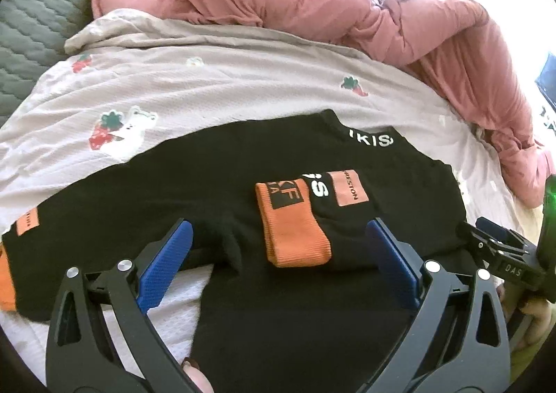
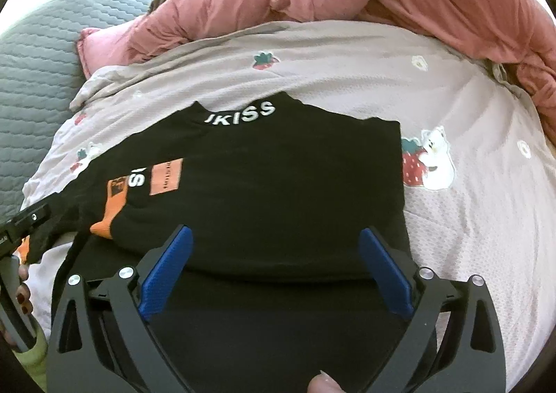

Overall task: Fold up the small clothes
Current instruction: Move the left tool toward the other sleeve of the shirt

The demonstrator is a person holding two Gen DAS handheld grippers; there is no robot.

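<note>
A small black top [image 1: 215,184] with white collar lettering and orange patches lies on the strawberry-print sheet [image 1: 208,87]. One sleeve is folded across it, its orange ribbed cuff [image 1: 295,236] lying on the body. My left gripper [image 1: 278,236] is open, its blue fingers either side of that cuff, just above the cloth. In the right wrist view the same top [image 2: 278,177] lies flat with the cuff [image 2: 111,212] at its left. My right gripper [image 2: 276,243] is open over the top's near edge, holding nothing. The right gripper's body [image 1: 504,250] also shows at the right of the left wrist view.
A crumpled pink quilt [image 1: 347,10] is heaped behind the sheet. A grey quilted mattress [image 1: 38,10] shows at the far left. The left gripper's body [image 2: 24,219] and a hand with dark nails show at the left edge of the right wrist view.
</note>
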